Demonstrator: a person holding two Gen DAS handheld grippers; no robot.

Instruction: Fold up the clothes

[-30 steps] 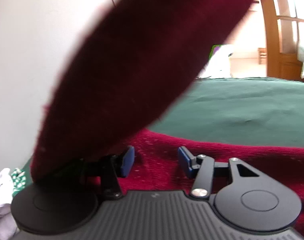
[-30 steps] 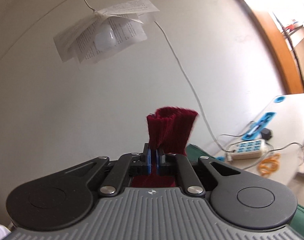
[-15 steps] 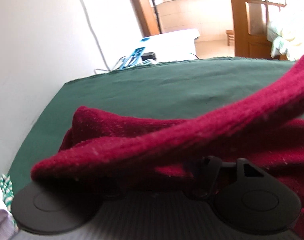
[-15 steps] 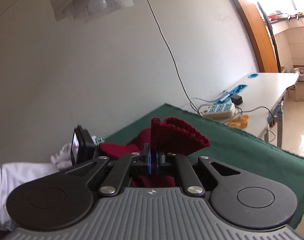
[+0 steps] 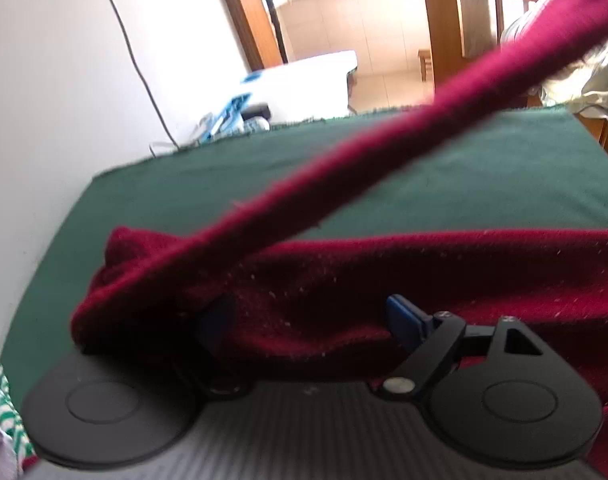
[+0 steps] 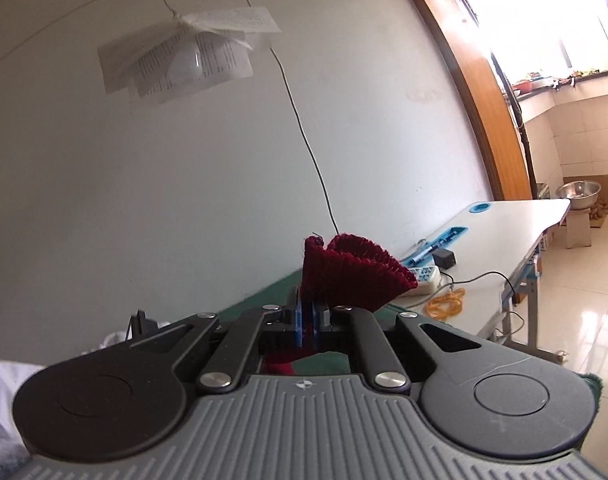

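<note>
I count one garment, a dark red knitted sweater (image 5: 443, 280), lying on the table's green cloth (image 5: 483, 168) just ahead of my left gripper (image 5: 309, 322). One sleeve or edge of it is pulled up taut, running diagonally to the upper right and out of frame. The left tool's two blue pads stand apart; the sweater bunches between them and drapes over the left one (image 5: 216, 320), so I half lose it in shadow. My right gripper (image 6: 307, 322) is raised toward the white wall, its two blue pads pressed together on a ribbed edge of the same sweater (image 6: 351, 276), which fans out above them. One white power strip (image 6: 421, 276) sits on the white side table (image 6: 515, 220).
</note>
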